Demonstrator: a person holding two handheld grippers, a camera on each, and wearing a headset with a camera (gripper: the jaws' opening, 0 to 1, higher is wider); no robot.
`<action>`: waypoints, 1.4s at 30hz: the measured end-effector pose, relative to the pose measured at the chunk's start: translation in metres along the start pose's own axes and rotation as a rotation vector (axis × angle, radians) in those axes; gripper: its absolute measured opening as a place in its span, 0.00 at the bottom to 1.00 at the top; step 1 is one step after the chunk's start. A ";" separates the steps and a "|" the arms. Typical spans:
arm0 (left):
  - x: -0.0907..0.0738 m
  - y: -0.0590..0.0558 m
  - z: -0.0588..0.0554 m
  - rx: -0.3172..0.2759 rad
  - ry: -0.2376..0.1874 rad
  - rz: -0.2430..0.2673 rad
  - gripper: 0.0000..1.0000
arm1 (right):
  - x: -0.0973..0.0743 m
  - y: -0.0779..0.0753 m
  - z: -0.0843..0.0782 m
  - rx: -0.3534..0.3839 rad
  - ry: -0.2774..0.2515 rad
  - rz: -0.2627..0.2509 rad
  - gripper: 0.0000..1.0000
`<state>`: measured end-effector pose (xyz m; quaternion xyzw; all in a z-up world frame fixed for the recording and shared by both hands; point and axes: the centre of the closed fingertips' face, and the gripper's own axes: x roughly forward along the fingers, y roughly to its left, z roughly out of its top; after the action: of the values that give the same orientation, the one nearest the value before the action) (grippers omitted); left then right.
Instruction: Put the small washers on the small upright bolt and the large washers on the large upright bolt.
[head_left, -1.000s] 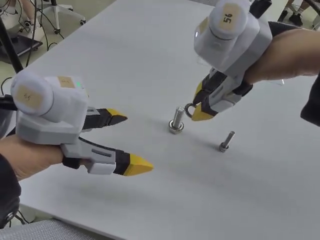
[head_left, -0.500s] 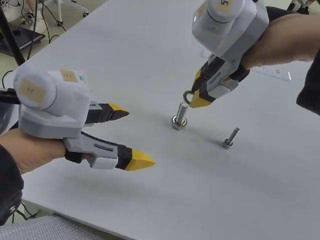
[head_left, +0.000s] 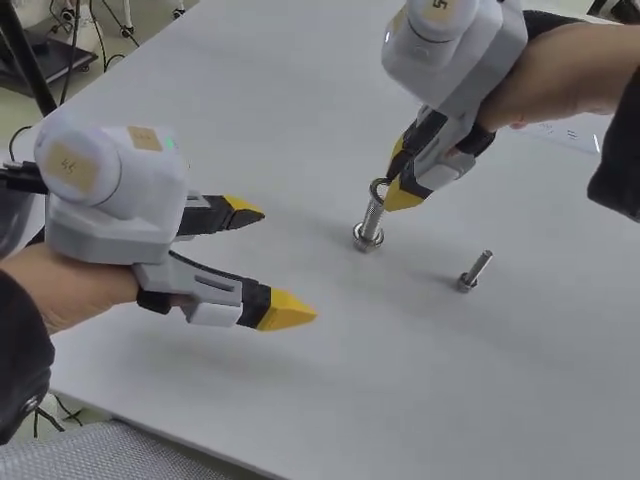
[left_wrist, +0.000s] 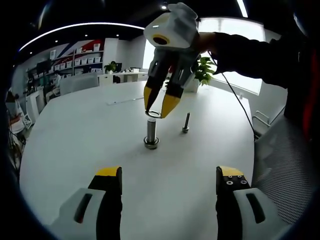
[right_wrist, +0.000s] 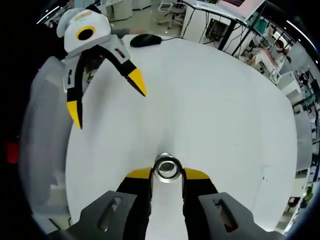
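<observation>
**Large-washer step, ring poised over the bolt.** A large washer (head_left: 378, 188) is being pinched at its rim between the narrowed jaws of the right gripper (head_left: 395, 196). It is being held roughly level, directly over the tip of the large upright bolt (head_left: 371, 222). Whether ring and tip are already touching cannot be told. In the right gripper view the hole of the washer is being presented almost squarely over the bolt end. The small upright bolt (head_left: 475, 271) is standing near the large one on the white table (head_left: 250, 100), apart from both grippers. The left gripper (head_left: 268, 262) is being held wide open and empty, well to the side of the bolts.

The step in hand is judged to be threading. The next move is judged to call for a straight descent along the shank, with the ring kept level so that it is not being snagged on the threads. The jaws are then to be opened — only once the ring is past the tip.
</observation>
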<state>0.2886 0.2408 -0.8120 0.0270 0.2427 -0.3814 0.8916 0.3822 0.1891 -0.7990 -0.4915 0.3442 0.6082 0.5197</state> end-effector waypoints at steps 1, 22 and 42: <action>0.000 0.000 0.000 0.000 0.000 0.000 0.77 | 0.001 0.001 0.001 -0.003 0.003 0.002 0.23; 0.000 -0.001 -0.002 -0.008 0.007 -0.006 0.76 | 0.015 0.000 -0.003 -0.005 0.029 0.034 0.23; 0.001 0.000 -0.005 -0.014 0.017 -0.006 0.76 | 0.045 0.001 -0.012 -0.004 0.065 0.058 0.23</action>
<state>0.2872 0.2418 -0.8169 0.0232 0.2532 -0.3820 0.8885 0.3851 0.1913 -0.8451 -0.5016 0.3739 0.6075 0.4895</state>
